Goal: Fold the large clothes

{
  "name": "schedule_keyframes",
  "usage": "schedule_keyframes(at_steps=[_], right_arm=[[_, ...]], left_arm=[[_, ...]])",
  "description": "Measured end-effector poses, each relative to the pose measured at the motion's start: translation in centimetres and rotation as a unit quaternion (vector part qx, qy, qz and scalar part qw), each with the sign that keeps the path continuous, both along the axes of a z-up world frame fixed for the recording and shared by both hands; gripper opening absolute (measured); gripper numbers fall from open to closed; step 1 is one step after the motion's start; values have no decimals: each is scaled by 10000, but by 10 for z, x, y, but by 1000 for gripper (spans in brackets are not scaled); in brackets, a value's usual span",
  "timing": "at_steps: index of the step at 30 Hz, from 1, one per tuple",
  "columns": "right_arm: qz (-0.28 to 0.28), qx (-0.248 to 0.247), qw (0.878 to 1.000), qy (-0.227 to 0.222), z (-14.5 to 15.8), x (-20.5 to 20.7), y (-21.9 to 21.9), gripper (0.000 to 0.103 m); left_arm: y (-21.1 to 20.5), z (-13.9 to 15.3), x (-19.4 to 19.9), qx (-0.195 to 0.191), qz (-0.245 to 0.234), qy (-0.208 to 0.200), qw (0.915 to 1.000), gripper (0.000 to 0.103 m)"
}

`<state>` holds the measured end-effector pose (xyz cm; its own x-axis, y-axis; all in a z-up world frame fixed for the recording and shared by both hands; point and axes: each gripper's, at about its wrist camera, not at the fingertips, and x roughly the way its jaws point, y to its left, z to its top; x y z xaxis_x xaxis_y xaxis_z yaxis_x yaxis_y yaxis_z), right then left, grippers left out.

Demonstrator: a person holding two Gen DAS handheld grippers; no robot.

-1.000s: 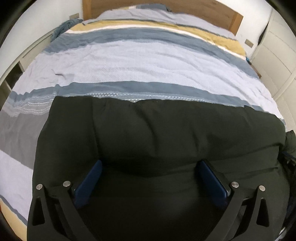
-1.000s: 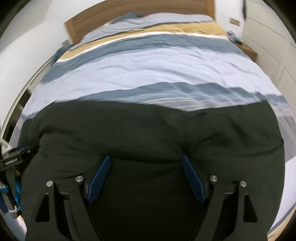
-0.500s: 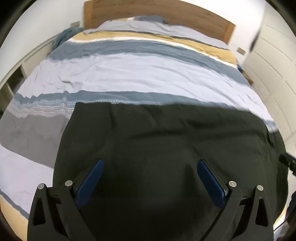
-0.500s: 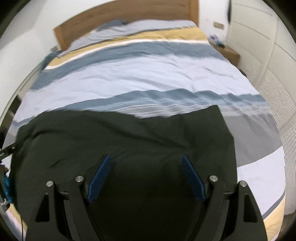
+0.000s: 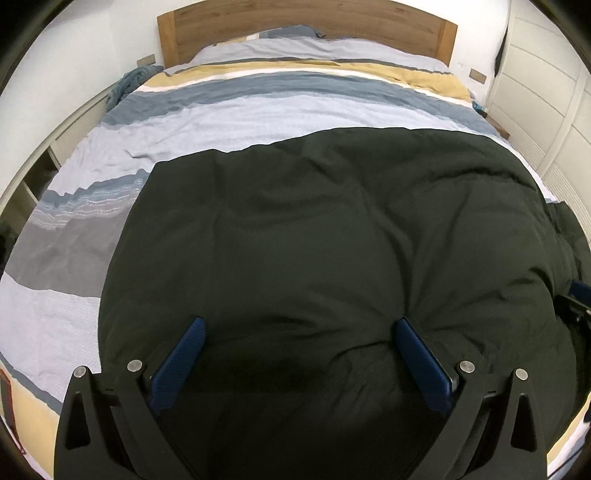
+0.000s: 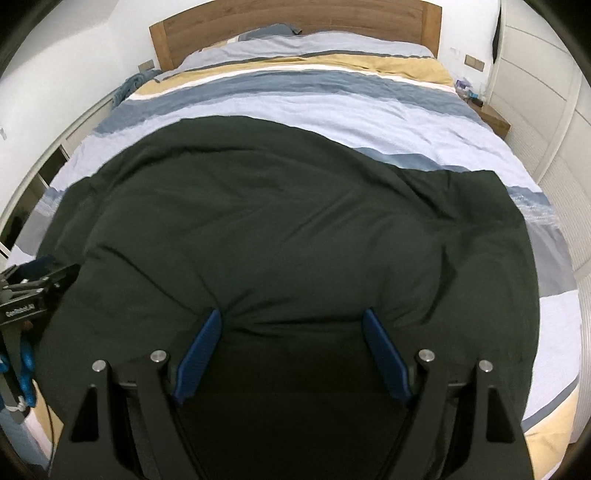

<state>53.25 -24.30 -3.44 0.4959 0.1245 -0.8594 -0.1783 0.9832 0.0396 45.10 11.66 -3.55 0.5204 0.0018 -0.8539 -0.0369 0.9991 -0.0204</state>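
A large black garment [image 5: 332, 236] lies spread over the near half of the bed, rumpled, and it also fills the right wrist view [image 6: 288, 229]. My left gripper [image 5: 299, 328] is open, its blue pads wide apart, low over the garment's near edge with cloth bulging between them. My right gripper [image 6: 291, 321] is open the same way over the near edge further right. The right gripper's tip shows at the right edge of the left wrist view [image 5: 576, 295]; the left gripper shows at the left edge of the right wrist view [image 6: 33, 291].
The bed has a striped blue, grey and yellow duvet [image 5: 280, 107] and a wooden headboard [image 5: 303, 22]. White wardrobe doors [image 5: 546, 96] stand on the right. A low white shelf unit [image 5: 40, 162] runs along the left. A wooden nightstand [image 6: 493, 118] is at the back right.
The garment has been drawn further up the bed, its far edge now much higher on the duvet. Both grippers stay open over the near edge.
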Motion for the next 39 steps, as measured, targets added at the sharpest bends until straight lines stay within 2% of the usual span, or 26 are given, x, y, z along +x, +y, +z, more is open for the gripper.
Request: schedule_keyframes(at_steps=[5,8,15,18,23,27,33,39], right_arm=[[-263,-132,9995,109,0,-3,-24,79],[-414,-174,9990,54,11,-11,-32,79],[22,25,9999,-116,31,-43,-3,79],[188,68,9998,-67,26,-55,11,79],[268,7,9996,8,15,-65,18,79],[240,-85,9997,28,13,-65,9,79],[18,-112,9998,142,11,-68,-26,79],[-204,-189,9993,264,6,-77,-60,79]], left_arm=[[2,5,-5,16,48,27,10000,101],[0,11,-11,5,56,-3,10000,101],[-10,22,-28,-263,-4,-107,9996,101],[-17,22,-35,-372,-74,-61,9993,101],[-30,19,-38,-298,-164,24,9994,101],[-33,16,-41,-218,-172,126,9995,101],[-33,15,-44,-133,-185,230,9995,103],[-21,12,-53,-195,-89,333,9992,103]])
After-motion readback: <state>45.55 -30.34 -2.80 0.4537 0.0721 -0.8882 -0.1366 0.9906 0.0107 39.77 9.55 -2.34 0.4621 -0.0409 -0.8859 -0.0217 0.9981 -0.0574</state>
